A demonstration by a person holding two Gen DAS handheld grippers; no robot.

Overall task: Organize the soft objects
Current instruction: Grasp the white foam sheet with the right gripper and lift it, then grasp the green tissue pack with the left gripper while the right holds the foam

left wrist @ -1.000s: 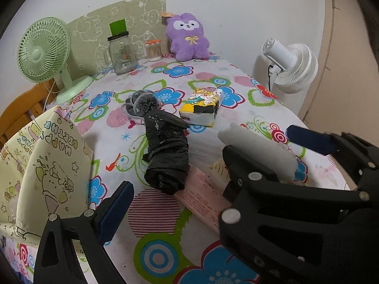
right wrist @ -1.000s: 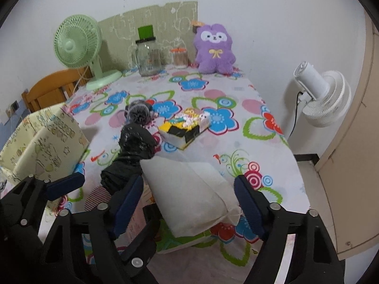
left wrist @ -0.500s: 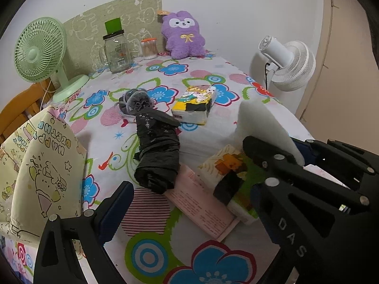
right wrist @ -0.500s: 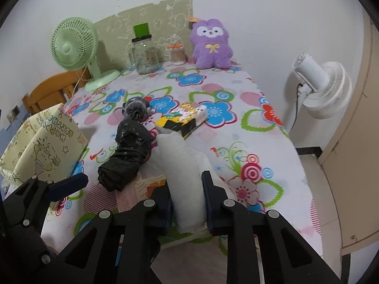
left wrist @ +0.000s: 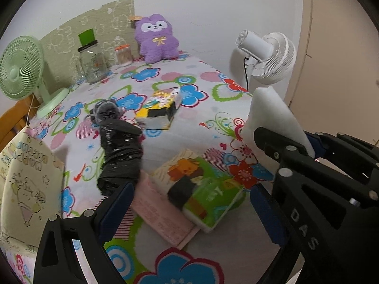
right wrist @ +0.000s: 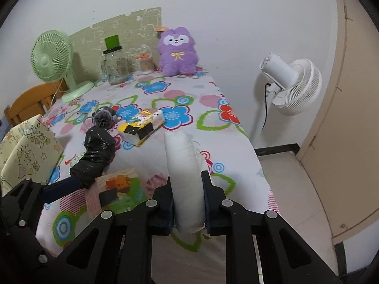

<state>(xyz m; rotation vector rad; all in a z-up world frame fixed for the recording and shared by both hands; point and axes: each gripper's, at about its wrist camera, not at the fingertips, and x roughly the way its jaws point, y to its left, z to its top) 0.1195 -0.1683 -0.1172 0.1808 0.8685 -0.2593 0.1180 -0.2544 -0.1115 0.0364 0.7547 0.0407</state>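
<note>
- Flower-printed cloth covers the table (right wrist: 180, 90), which stands against a white wall, with a white standing fan (right wrist: 291, 87) off its right edge.
- At the far end sit a green desk fan (right wrist: 53, 59), a glass jar (right wrist: 116, 67) and a purple plush toy (right wrist: 177, 52).
- My right claw (right wrist: 188, 203) is clenched on a white soft pack (right wrist: 183, 165), pads pressing both its flanks so that it stands up out of the jaws, lifted above the cloth near the table's right side.
- My left claw (left wrist: 189, 203) hangs released, blue pads wide apart with nothing gripped, over the near part of the table.
- Between those pads lies a green tissue pack (left wrist: 201, 189), resting partly on a flat pink packet (left wrist: 161, 215).
- Just left of it a black plastic bundle (left wrist: 120, 156) stretches away from me, a grey fuzzy thing (left wrist: 106, 112) touching its far end.
- Beyond sits a yellow tissue pack (left wrist: 161, 108).
- A pale yellow gift bag (left wrist: 26, 189) stands at the left edge.
</note>
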